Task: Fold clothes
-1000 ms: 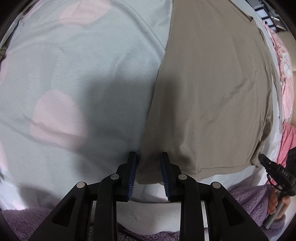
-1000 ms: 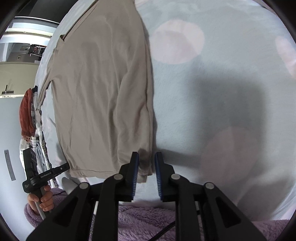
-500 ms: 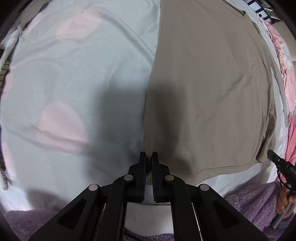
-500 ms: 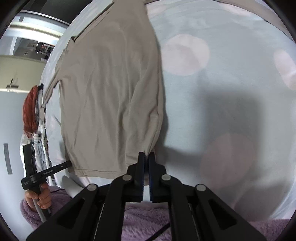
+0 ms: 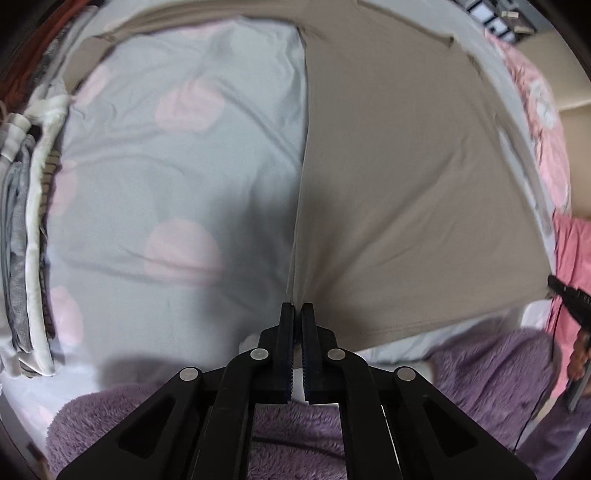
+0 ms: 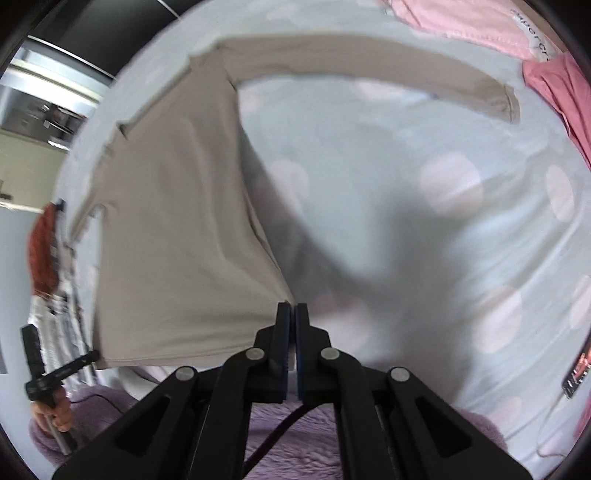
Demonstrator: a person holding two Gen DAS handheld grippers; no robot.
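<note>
Pale blue bedding (image 5: 177, 177) printed with soft pink dots covers the whole work surface, wrinkled in shallow folds and crossed by the dark shadow of the tools. On it lies a beige long-sleeved top (image 5: 399, 192), hem toward the person, its body spread flat apart from the two gripped corners. The right wrist view alone shows its far sleeve (image 6: 369, 77) stretched sideways across the bedding, cuff ending near a pile of pink clothes (image 6: 480, 22); one pink piece there carries dark lettering, cut off by the frame edge and too blurred to read with certainty. The left wrist view alone shows a stack of folded grey and white garments (image 5: 26, 236) along the bed's left edge, and more pink fabric (image 5: 543, 122) beyond the top's right side.

A fuzzy purple garment (image 5: 280, 428) worn by the person fills the lower part of both views.

The left gripper (image 5: 298, 307) has its jaws pressed nearly together on the near left hem corner of the top, and cloth rises in taut creases from the pinch. The right gripper (image 6: 294, 307) is closed the same way on the near right hem corner, the side edge pulled up into a ridge with shadow under it. Each camera catches the other tool at the frame's edge: a hand (image 6: 51, 410) around a black handle with small white print, illegible at this size.
</note>
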